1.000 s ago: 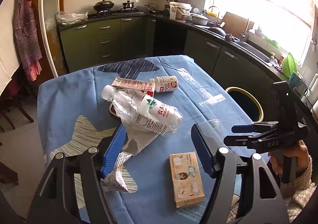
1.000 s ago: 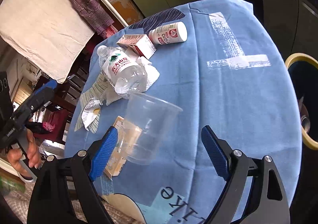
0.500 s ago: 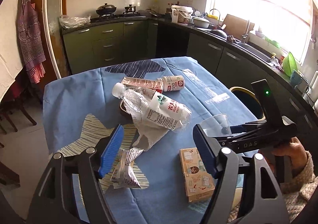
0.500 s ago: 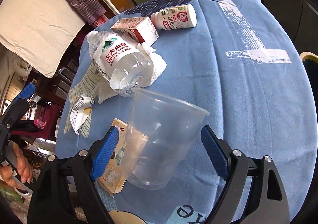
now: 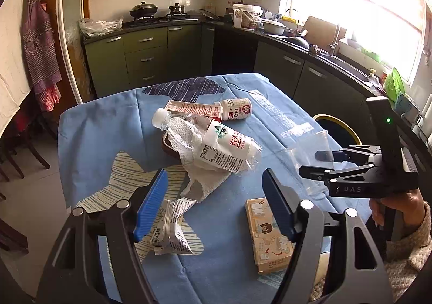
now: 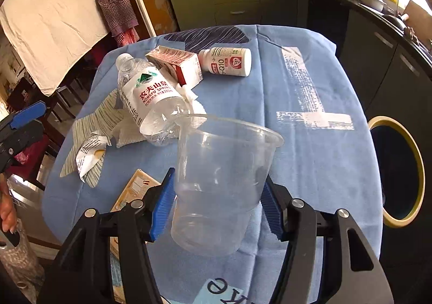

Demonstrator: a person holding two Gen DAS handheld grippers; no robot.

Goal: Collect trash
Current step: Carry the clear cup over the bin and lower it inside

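Observation:
My right gripper [image 6: 217,209] is shut on a clear plastic cup [image 6: 218,182] and holds it above the blue tablecloth; the cup also shows in the left wrist view [image 5: 310,155]. My left gripper [image 5: 213,204] is open and empty, above a crumpled wrapper [image 5: 170,228] and near a small tan carton [image 5: 270,236]. A crushed water bottle [image 5: 213,147] lies on white tissue [image 5: 205,185] mid-table. Behind it lie a red-white carton [image 5: 194,109] and a white pill bottle [image 5: 236,113].
A bin with a yellow rim [image 6: 397,171] stands off the table's right edge. Green kitchen cabinets [image 5: 145,58] and a counter run behind and to the right. Chairs [image 5: 16,153] stand at the left.
My right gripper closed on the plastic cup and lifted it. My left gripper drew back a little from the trash pile, still open.

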